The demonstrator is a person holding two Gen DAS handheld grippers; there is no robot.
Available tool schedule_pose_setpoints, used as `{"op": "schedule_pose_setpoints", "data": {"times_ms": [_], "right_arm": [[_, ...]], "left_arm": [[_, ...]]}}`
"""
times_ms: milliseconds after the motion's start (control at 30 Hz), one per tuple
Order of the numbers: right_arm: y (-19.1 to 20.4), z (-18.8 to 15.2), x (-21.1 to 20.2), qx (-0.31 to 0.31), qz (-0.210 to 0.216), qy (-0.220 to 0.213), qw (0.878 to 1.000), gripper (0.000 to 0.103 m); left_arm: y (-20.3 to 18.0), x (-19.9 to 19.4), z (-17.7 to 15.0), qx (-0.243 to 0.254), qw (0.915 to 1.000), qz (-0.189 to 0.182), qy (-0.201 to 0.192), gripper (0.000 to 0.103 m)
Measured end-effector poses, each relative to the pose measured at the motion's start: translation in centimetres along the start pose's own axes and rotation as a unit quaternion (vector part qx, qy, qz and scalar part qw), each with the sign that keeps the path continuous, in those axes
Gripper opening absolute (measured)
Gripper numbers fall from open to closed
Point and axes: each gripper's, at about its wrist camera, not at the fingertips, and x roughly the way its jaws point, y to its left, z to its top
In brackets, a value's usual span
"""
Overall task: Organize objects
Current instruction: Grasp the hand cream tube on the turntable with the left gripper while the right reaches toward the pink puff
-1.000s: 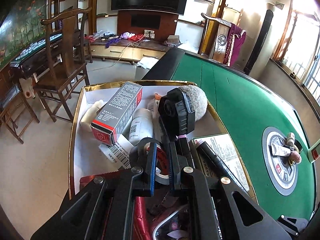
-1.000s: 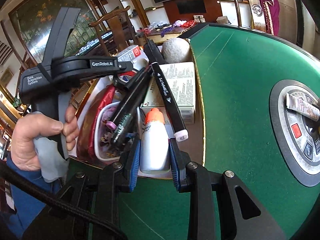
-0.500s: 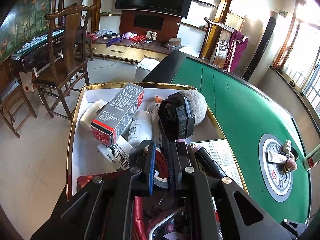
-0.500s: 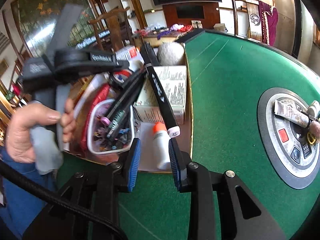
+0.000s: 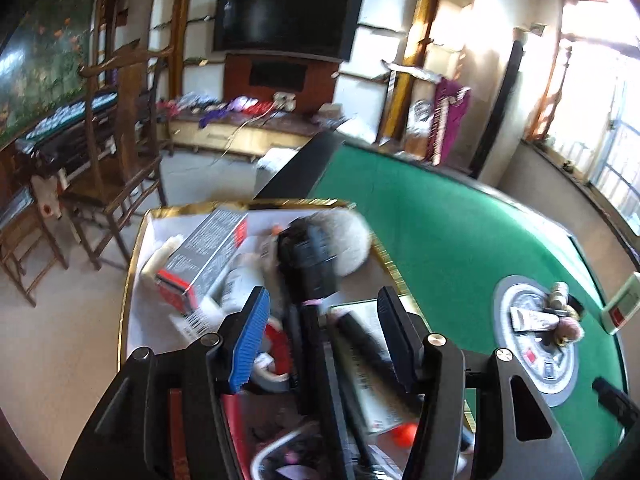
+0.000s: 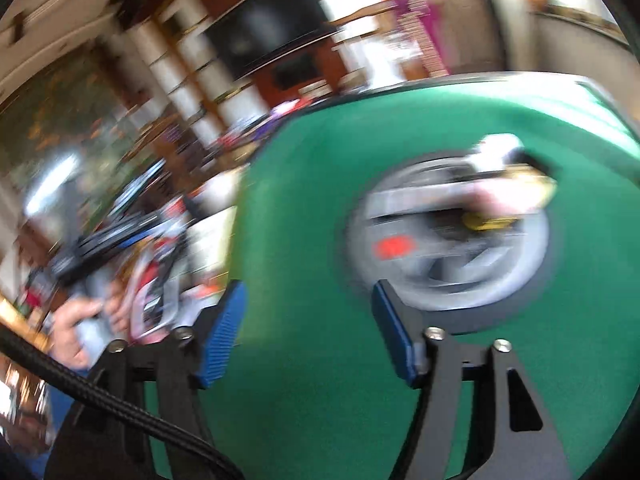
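Only the left wrist view shows the gold-rimmed white box point(image 5: 132, 264) contents: one grey-and-red carton point(image 5: 204, 256), one fluffy grey-white ball point(image 5: 352, 240), black pens. The left gripper point(image 5: 320, 316) is opening over them, gripping nothing. The right wrist view, heavily blurred, shows the right gripper point(image 6: 306, 312) opening, empty, above green felt table point(image 6: 304, 208), one grey round centre panel point(image 6: 448, 248) far right.

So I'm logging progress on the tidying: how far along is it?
Well along: the gold-rimmed box already holds a grey carton, a fluffy ball and pens. Both hand-held grippers, left and right, are opening with nothing gripped. Left: the small items on the table's centre disc.
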Motion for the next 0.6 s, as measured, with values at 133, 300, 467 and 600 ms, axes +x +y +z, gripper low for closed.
{"op": "schedule_pose_setpoints", "data": {"times_ms": [133, 300, 467, 600], "right_arm": [[-5.9, 1.3, -2.3, 0.060, -0.088, -0.037, 0.994, 0.086], [-11.3, 2.1, -5.3, 0.175, -0.029, -0.066, 0.982, 0.086], [-12.2, 2.2, -5.6, 0.216, 0.009, -0.071, 0.974, 0.086], [-13.1, 1.7, -5.7, 0.233, 0.034, -0.061, 0.970, 0.086]], "left_arm": [[-4.9, -2.6, 0.1, 0.055, 0.9964, -0.058, -0.025, 0.051], [-15.5, -0.9, -1.1, 0.175, 0.9758, -0.120, 0.052, 0.058], [-25.7, 4.6, -3.4, 0.274, 0.9441, -0.141, 0.117, 0.058], [-29.3, 9.6, -3.3, 0.288, 0.9417, -0.116, 0.130, 0.058]]}}
